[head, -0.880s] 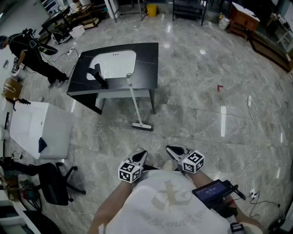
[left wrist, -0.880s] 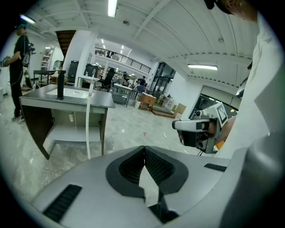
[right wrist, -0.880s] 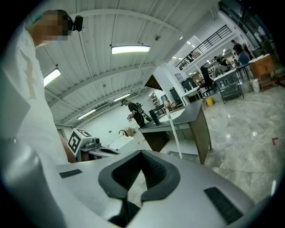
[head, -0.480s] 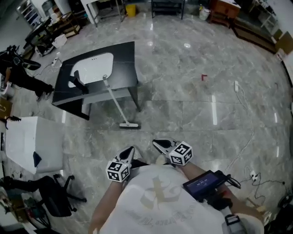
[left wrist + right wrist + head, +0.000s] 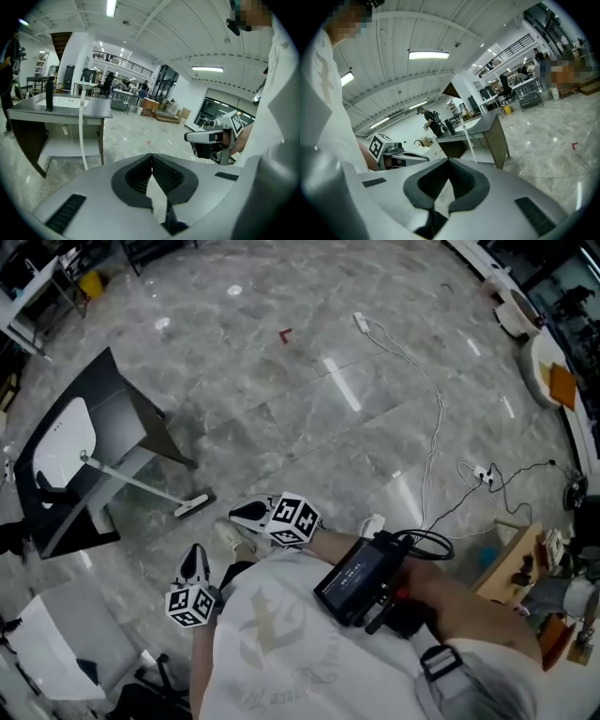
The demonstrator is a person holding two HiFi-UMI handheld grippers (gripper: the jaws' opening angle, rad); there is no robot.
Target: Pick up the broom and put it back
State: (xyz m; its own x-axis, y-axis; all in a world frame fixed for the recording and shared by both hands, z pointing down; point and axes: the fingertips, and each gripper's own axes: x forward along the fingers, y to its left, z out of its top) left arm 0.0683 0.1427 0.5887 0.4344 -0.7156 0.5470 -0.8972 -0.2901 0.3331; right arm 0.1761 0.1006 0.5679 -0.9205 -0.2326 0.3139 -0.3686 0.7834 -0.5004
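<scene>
So I'm holding my left gripper (image 5: 151, 157) with its jaws pressed tight together and nothing pinched between them. My right gripper (image 5: 448, 161) is doing the same: tips meeting, nothing in there. Both are hanging just in front of my chest, tipped a bit downward, well apart from anything grabbable.

The broom (image 5: 141, 486) is leaning against the black table (image 5: 120, 409). The top of its white handle is resting at the table's edge, right beside the sink basin (image 5: 64, 442). The stick is slanting down off the table toward me, with the brush head (image 5: 192, 507) sitting on the floor on my side of the table. So the long axis is running from the table out to me, low end nearest.

That's the bit I'm thinking matters. Both grippers are pointing roughly toward the table, and the brush head is the part of the broom closest to them. From the head view I'm guessing they're about equally far off. In the left gripper view the handle is standing left of the jaws; in the right gripper view it's sitting slightly right of them. Either way, I'm reckoning I'll have to get closer to the table and spread a pair of jaws before anything gets pinched.
</scene>
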